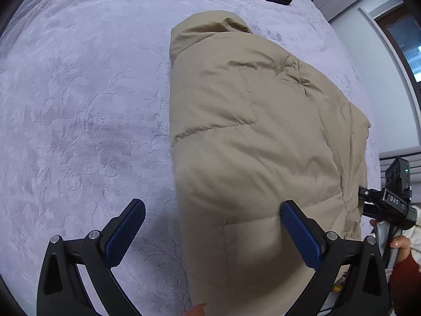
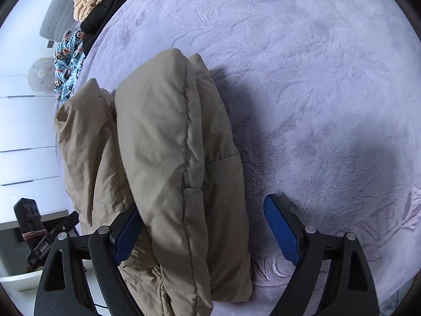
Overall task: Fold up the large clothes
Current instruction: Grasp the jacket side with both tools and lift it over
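Nearest the lens, the beige puffer jacket [image 1: 252, 137] lay folded lengthwise on the lavender plush bedspread [image 1: 79, 105], its doubled edge bulging between the right gripper [image 2: 204, 234] pads. The left gripper [image 1: 213, 234] straddled the jacket's near corner. Both grippers' fingers stood wide, holding nothing. The lengthwise fold looked done; the next move probably called for pinching the near hem and carrying it toward the hood [image 1: 210, 26].
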The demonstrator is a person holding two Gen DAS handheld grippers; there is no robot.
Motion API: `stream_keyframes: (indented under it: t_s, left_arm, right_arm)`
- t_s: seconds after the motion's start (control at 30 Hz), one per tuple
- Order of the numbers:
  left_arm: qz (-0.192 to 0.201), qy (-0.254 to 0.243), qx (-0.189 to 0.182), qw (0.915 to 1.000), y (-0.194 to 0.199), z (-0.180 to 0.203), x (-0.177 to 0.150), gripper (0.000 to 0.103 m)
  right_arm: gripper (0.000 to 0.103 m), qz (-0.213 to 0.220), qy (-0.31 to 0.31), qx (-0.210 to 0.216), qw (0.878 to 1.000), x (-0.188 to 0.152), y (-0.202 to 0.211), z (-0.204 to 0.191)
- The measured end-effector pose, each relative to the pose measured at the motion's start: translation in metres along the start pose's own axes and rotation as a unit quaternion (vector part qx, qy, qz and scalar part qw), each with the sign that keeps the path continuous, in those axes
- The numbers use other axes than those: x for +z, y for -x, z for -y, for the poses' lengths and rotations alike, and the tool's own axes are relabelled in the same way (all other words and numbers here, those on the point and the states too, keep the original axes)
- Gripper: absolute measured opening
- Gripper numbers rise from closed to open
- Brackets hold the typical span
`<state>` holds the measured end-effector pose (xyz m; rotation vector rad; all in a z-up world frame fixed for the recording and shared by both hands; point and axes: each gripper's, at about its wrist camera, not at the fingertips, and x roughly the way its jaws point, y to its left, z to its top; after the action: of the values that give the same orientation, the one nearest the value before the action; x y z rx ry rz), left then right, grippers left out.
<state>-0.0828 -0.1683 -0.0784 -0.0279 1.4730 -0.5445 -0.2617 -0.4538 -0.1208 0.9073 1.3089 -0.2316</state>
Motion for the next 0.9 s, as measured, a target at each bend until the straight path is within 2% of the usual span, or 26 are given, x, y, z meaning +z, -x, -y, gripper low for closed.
stream_keyframes:
  t_s: [0.07, 0.1, 0.2, 0.37, 0.43, 0.5, 0.6, 0.67, 0.77, 0.83, 0.9]
  left_arm:
    - [-0.009, 0.017, -0.043, 0.9989, -0.006, -0.012, 0.003, 0.103]
    - [-0.014, 0.027, -0.065, 0.9974, -0.009, -0.018, 0.005, 0.103]
    - [-0.033, 0.052, -0.132, 0.9893, -0.026, -0.037, 0.010, 0.103]
    - [-0.045, 0.073, -0.222, 0.9714, -0.044, -0.054, 0.021, 0.103]
    - [-0.038, 0.077, -0.247, 0.9651, -0.047, -0.057, 0.026, 0.103]
    - [-0.035, 0.072, -0.256, 0.9632, -0.050, -0.058, 0.030, 0.103]
    - [-0.038, 0.066, -0.251, 0.9650, -0.058, -0.057, 0.036, 0.103]
    - [-0.041, 0.054, -0.240, 0.9685, -0.063, -0.052, 0.039, 0.103]
    - [-0.043, 0.031, -0.224, 0.9732, -0.069, -0.042, 0.043, 0.103]
    - [-0.045, 0.025, -0.218, 0.9745, -0.073, -0.037, 0.047, 0.103]
    - [-0.051, 0.029, -0.216, 0.9747, -0.080, -0.035, 0.049, 0.103]
  right_arm:
    - [0.095, -0.002, -0.005, 0.019, 1.000, 0.001, -0.004, 0.005]
    - [0.103, -0.003, -0.007, 0.030, 1.000, 0.002, -0.006, 0.007]
    - [0.103, -0.014, -0.010, 0.070, 0.997, 0.006, -0.013, 0.013]
    - [0.103, -0.021, -0.022, 0.175, 0.984, 0.013, -0.014, 0.015]
    - [0.103, -0.015, -0.028, 0.210, 0.977, 0.015, -0.009, 0.016]
    - [0.103, -0.017, -0.015, 0.224, 0.974, 0.018, -0.006, 0.010]
    - [0.103, -0.034, 0.031, 0.205, 0.978, 0.021, -0.006, -0.008]
    - [0.103, -0.049, 0.077, 0.162, 0.983, 0.021, -0.009, -0.026]
    - [0.103, -0.073, 0.145, 0.100, 0.982, 0.021, -0.020, -0.049]
    - [0.103, -0.089, 0.159, 0.070, 0.981, 0.026, -0.034, -0.056]
    - [0.103, -0.092, 0.148, 0.063, 0.983, 0.035, -0.044, -0.053]
